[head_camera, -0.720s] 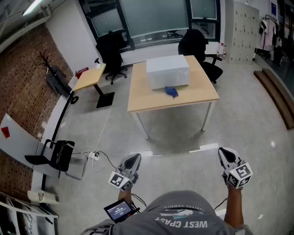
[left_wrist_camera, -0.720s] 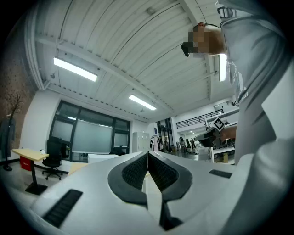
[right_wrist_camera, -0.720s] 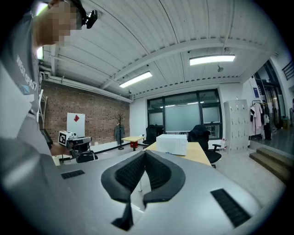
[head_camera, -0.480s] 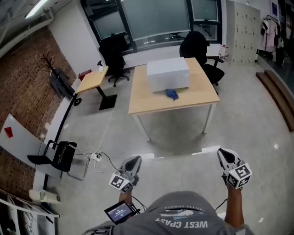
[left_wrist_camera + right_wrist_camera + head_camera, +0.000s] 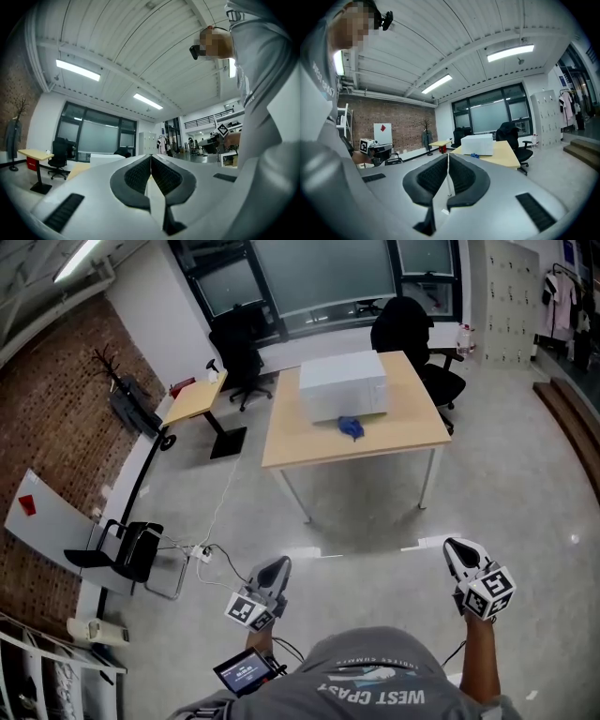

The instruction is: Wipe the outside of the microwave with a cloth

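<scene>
A white microwave (image 5: 342, 385) stands on a light wooden table (image 5: 403, 437) across the room, with a crumpled blue cloth (image 5: 351, 427) lying just in front of it. The right gripper view also catches the microwave (image 5: 476, 144) and the cloth (image 5: 475, 155) far off. My left gripper (image 5: 278, 565) and right gripper (image 5: 457, 549) are held low near the person's body, far from the table. Both are shut with nothing between the jaws. In the left gripper view the microwave (image 5: 107, 159) shows small beyond the shut left gripper (image 5: 151, 158).
Black office chairs (image 5: 412, 338) stand behind the table, and a smaller desk (image 5: 199, 397) sits at its left. A folding chair (image 5: 127, 554) and floor cables (image 5: 211, 549) lie at left near a brick wall. Bare grey floor lies between me and the table.
The view has shifted slightly, with the table and room drifting a little to the right. Both grippers stay shut and low in about the same places.
</scene>
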Tool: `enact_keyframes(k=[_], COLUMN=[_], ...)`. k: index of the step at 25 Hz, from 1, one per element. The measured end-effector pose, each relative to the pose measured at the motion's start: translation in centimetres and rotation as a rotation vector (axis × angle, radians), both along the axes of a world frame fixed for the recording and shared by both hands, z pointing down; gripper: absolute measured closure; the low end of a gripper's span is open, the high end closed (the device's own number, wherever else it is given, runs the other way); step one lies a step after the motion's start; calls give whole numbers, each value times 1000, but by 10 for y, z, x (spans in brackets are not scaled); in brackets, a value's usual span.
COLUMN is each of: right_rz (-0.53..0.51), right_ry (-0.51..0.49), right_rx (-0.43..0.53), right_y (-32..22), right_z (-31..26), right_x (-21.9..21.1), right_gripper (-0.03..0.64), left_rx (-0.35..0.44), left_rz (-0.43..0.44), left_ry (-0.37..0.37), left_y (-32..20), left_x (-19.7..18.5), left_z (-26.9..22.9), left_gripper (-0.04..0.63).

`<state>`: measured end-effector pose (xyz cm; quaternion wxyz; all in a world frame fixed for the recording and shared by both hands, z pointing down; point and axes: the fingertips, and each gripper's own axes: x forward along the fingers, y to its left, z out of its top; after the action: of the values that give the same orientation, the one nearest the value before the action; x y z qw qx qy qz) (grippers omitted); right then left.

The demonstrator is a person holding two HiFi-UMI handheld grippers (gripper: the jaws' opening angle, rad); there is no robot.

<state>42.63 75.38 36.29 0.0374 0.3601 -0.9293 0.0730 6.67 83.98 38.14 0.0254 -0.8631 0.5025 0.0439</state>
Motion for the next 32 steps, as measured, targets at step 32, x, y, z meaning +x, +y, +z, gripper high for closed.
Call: enact_keyframes(k=[32], right_rz=[78], right_ry=[14], right_rx=[-54], right_y=[-307], right_z=[47], right_x=[-170], right_gripper=[595], left_rx=[-41], left_rz=[151], left_ry=[-21], left_y=[-339], left_x=[-144], left_z=[36], left_gripper=[572])
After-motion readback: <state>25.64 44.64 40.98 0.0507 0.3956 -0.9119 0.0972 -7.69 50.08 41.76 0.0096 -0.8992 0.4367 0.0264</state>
